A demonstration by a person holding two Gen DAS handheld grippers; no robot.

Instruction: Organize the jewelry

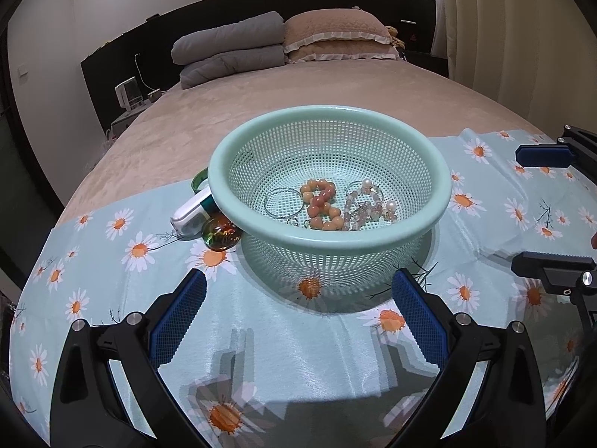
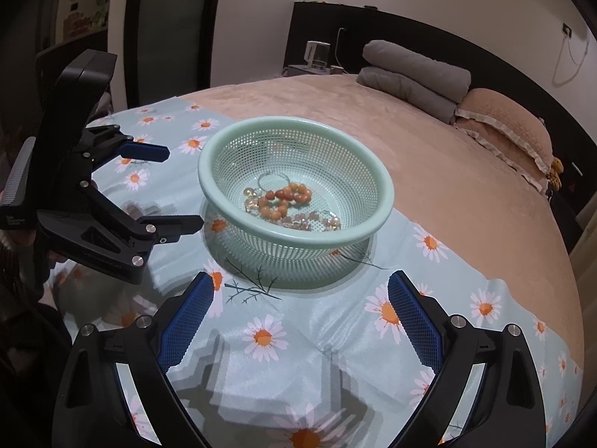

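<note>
A: Jewelry sits heaped in the bottom of the mint-green basket (image 1: 328,171): an orange bead bracelet (image 1: 322,205), a paler bead strand with pearls (image 1: 367,203), and a thin wire hoop (image 1: 281,201) to the left of the orange beads.

B: And where is the basket itself?

A: On a daisy-print cloth (image 1: 291,339) spread across the near end of a bed covered in a tan blanket (image 1: 231,100). In the left wrist view it stands straight ahead, beyond the fingertips.

B: Anything outside the basket?

A: Yes, tucked against its left side. A white case (image 1: 192,216) lies partly under the rim, a shiny iridescent round piece (image 1: 220,233) lies just in front of it, and a green ring-shaped thing (image 1: 199,181) peeks out behind. What that last one is, I cannot tell.

B: How do the grippers stand?

A: The left gripper (image 1: 298,291) has its blue-padded jaws spread wide, nothing between them, and is short of the basket's near wall. The right gripper (image 2: 298,291) is likewise wide apart and carries nothing; it hangs over the cloth on the basket's other side. Each shows in the other's camera, to the side of the basket.

B: The far end of the bed?

A: Folded grey bedding (image 1: 231,46) beside two tan pillows (image 1: 335,37), against a dark headboard (image 1: 123,56).
</note>
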